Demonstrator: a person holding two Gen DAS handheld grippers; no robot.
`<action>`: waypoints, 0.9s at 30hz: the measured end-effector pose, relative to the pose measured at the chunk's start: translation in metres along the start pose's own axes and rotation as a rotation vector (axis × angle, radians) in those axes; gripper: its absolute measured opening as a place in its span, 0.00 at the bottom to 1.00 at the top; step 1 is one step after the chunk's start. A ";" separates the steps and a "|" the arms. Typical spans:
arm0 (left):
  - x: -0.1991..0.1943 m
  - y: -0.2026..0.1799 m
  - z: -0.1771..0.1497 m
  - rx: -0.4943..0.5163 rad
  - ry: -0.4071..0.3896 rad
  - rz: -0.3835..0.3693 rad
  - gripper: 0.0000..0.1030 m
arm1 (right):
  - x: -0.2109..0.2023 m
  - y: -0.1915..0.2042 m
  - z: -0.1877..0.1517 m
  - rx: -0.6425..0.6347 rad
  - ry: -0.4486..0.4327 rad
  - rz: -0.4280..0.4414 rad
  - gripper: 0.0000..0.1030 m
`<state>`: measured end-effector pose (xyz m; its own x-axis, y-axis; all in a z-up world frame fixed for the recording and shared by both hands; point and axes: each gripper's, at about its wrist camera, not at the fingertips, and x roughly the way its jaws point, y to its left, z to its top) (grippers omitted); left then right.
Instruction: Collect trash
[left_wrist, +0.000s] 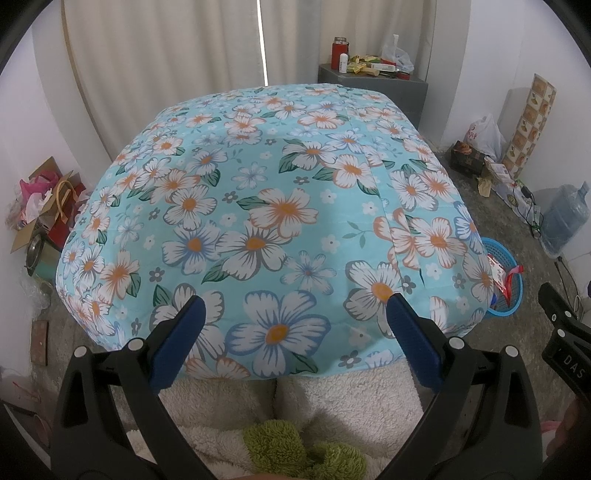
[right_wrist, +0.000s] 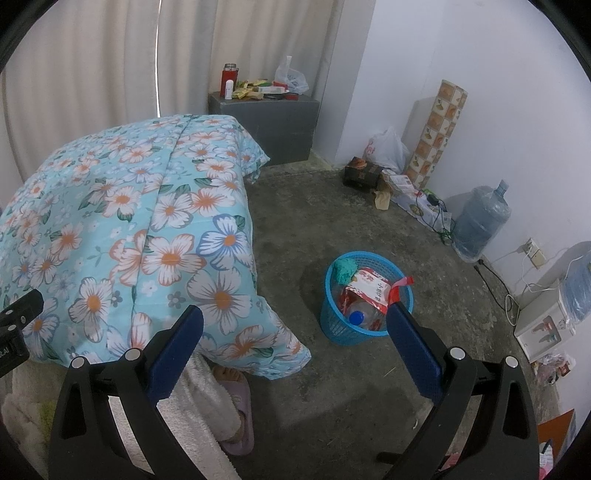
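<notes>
Left gripper (left_wrist: 295, 314): jaws spread wide, nothing between the blue pads (left_wrist: 181, 339); it hangs over the near edge of the quilt (left_wrist: 273, 206). Right gripper (right_wrist: 295, 325): jaws likewise spread, holding nothing, above bare floor (right_wrist: 369, 387) with the quilt's corner at its left.

Edges and room — the quilt's right edge drops straight to the floor just left of the right gripper and ends in a hanging corner below its left finger. Ahead and slightly right of that gripper stands the basket (right_wrist: 334, 325), apart from the quilt. Open floor runs beside the basket toward the wall (right_wrist: 461, 110); clutter lines the wall's foot: a bag (right_wrist: 388, 146), a box (right_wrist: 364, 175), a patterned roll (right_wrist: 437, 133) leaning upright, cables and a water jug (right_wrist: 480, 219).

Task item: the trash sits inside the basket — a red-and-white packet (right_wrist: 373, 290), a bottle with a blue cap (right_wrist: 356, 317), a green wad (right_wrist: 343, 269).

Surface and room: rough grey concrete, stained. Curtains (left_wrist: 166, 55) hang beyond the quilt; a grey cabinet (right_wrist: 266, 118) in the far corner carries a red flask (right_wrist: 228, 77) and small packs. A slippered foot (right_wrist: 236, 402) shows below the right gripper.

Writing: the packet bears red characters, too small to read; "DAS" shows on the right gripper's body in the left view.
</notes>
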<state>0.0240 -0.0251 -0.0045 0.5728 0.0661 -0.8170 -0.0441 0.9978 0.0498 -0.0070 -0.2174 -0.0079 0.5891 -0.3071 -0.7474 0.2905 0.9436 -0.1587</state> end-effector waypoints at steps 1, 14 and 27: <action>0.000 0.000 0.000 0.000 0.000 0.000 0.91 | 0.000 0.000 0.000 -0.001 0.000 0.000 0.94; -0.001 -0.001 0.000 -0.001 -0.001 0.001 0.91 | -0.001 0.001 0.000 0.002 0.000 0.000 0.94; 0.000 0.002 0.001 -0.006 -0.002 -0.003 0.91 | 0.001 0.008 0.002 0.005 0.005 0.007 0.94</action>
<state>0.0246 -0.0236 -0.0034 0.5742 0.0632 -0.8163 -0.0470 0.9979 0.0441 -0.0025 -0.2108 -0.0085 0.5875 -0.2999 -0.7516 0.2903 0.9451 -0.1501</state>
